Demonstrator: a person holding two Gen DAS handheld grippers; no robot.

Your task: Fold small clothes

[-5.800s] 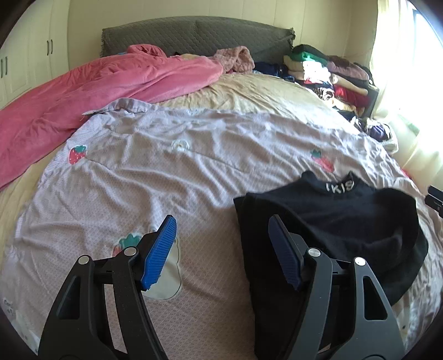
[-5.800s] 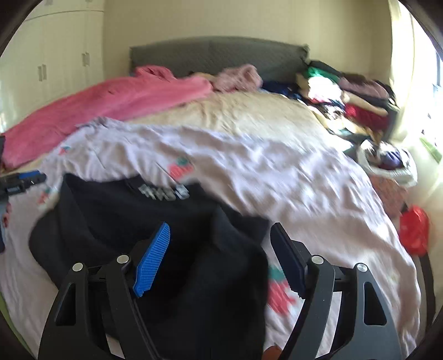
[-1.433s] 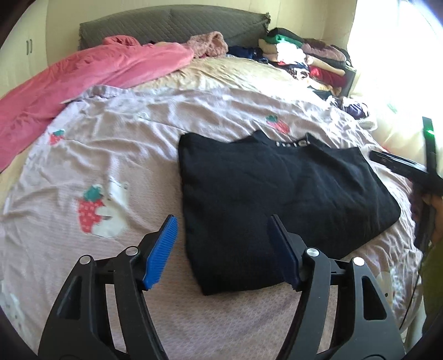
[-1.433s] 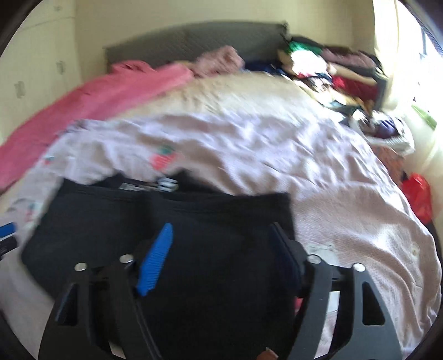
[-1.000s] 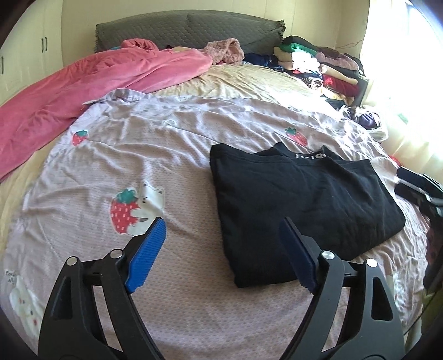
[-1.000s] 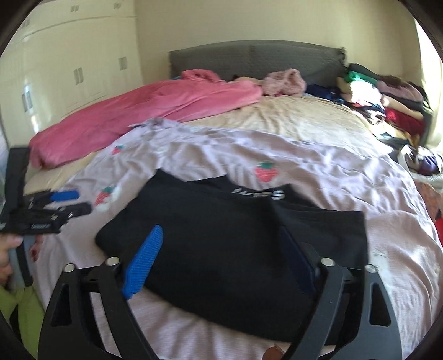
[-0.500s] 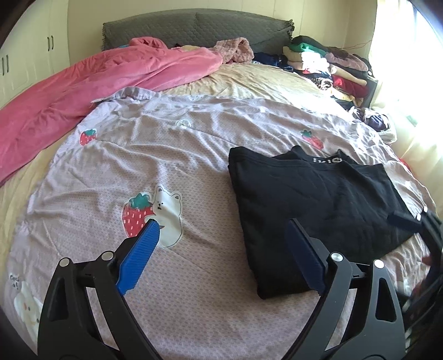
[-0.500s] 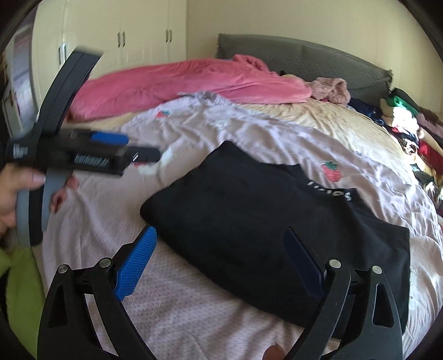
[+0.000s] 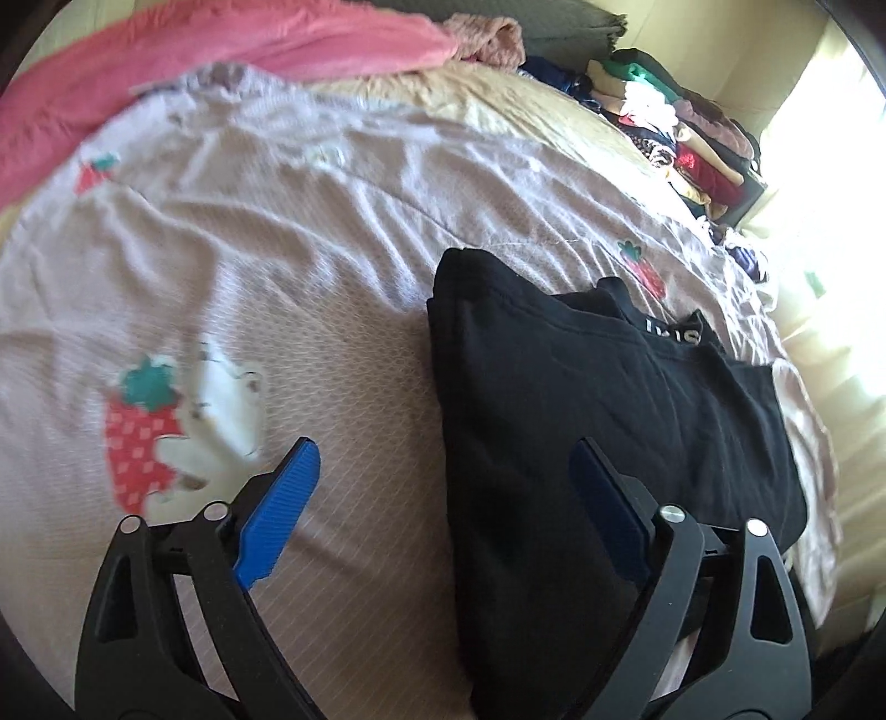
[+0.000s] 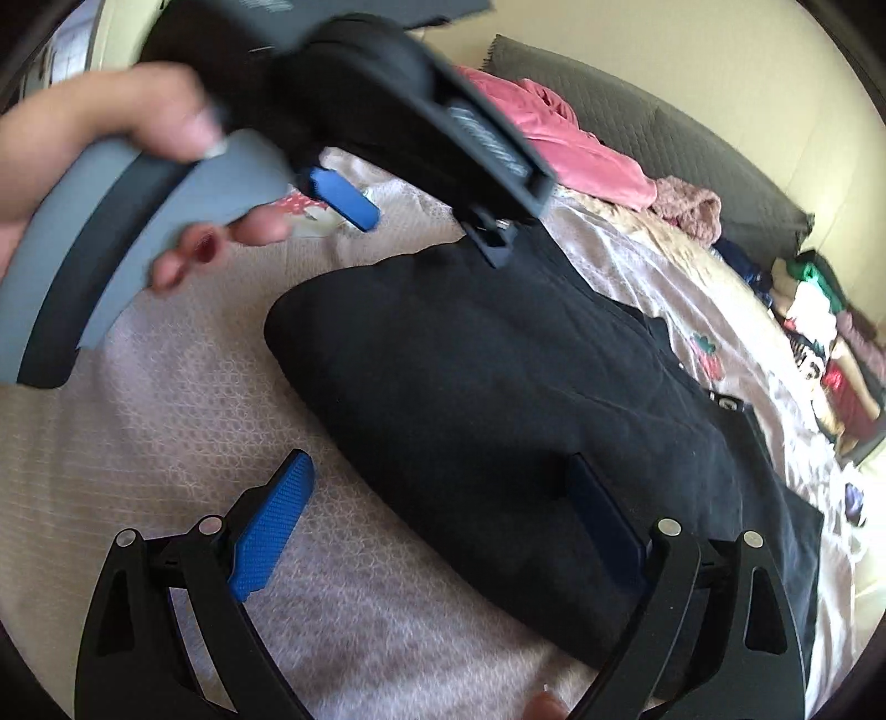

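Scanning left to right: strawberry-and-bear print (image 9: 177, 426) on the lilac sheet (image 9: 343, 288) sits at the far left, clear of the work area. Pink blanket (image 9: 221, 50) is bunched at the head of the bed, out of the way.

Left gripper (image 9: 443, 498) is spread wide, holding nothing. It straddles the near-left edge of the black top (image 9: 598, 399): left pad over bare sheet, right pad over the fabric. My read: it's lined up to bite that folded side edge, which is why it sits low and close rather than over the middle.

The top lies flat on the sheet, centre-right of the bed, sides apparently already turned in to a rough rectangle, collar with white lettering at the far end. Judging by the shape, one more fold is left, probably hem toward collar.

Right gripper (image 10: 437, 509) is also spread and empty, near the same near corner of the top, left pad over sheet, right pad over cloth. The right wrist view shows the person's hand (image 10: 111, 144) on the left tool's grey handle just above the garment, so the two tools are crowded together. Collision risk if both close at once.

Stacked clothes (image 9: 681, 138) sit at the far right by the window, probably where the finished piece goes.
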